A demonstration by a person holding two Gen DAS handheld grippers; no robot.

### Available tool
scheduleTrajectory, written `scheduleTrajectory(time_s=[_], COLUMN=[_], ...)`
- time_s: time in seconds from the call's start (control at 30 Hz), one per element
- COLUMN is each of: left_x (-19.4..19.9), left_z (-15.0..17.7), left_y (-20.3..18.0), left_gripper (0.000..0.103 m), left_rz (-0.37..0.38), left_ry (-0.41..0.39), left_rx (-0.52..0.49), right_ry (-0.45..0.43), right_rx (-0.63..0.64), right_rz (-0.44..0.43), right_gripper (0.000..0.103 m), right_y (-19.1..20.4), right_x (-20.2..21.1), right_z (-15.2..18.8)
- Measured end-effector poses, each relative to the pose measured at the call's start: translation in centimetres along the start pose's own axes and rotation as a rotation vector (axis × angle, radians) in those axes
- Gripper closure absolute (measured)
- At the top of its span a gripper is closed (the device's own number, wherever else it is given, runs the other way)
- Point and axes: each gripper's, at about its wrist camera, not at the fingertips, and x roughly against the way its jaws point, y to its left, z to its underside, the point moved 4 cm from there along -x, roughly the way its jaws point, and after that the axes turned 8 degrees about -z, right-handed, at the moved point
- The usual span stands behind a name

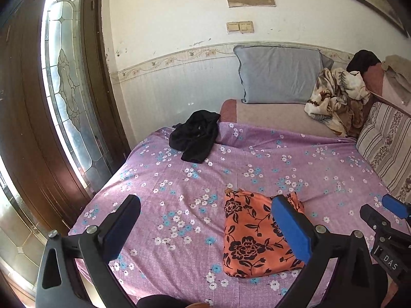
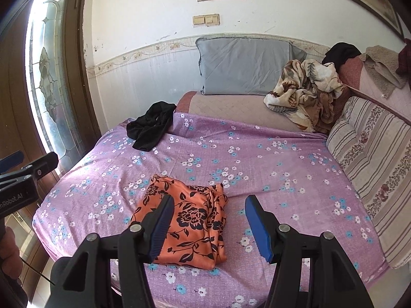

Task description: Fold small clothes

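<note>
Folded cloth (image 2: 185, 220) lying on bedsheet (image 2: 269, 159), near front edge, approx centre. Crumpled garment (image 2: 151, 128) far back-left on same sheet, well apart from cloth. Pillow (image 2: 246, 66) behind, vs wall; blanket heap (image 2: 305, 97) to its right. Cushion (image 2: 372, 164) along right side. Door (image 2: 43, 82) at left.

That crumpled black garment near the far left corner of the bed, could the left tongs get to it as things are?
Probably yes. The left tongs are open and empty, and only bare purple flowered bedsheet lies between them and the crumpled black garment. It would be a long forward reach, though.
</note>
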Motion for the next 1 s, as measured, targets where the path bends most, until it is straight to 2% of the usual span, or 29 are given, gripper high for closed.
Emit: scheduleTrajectory(time_s=[0.43,1.0], left_x=[0.6,1.9], left_z=[-0.2,-0.2], left_y=[0.1,2.1], left_gripper=[0.001,0.001], left_rz=[0.019,0.033], left_ry=[-0.007,-0.02], left_rx=[-0.001,0.023], right_ry=[-0.015,-0.032], right_rx=[0.028,0.064], right_rz=[0.007,0.011], right_gripper=[0.042,0.042], right_y=[1.1,3.2], right_x=[0.2,1.7], right_z=[-0.3,-0.6])
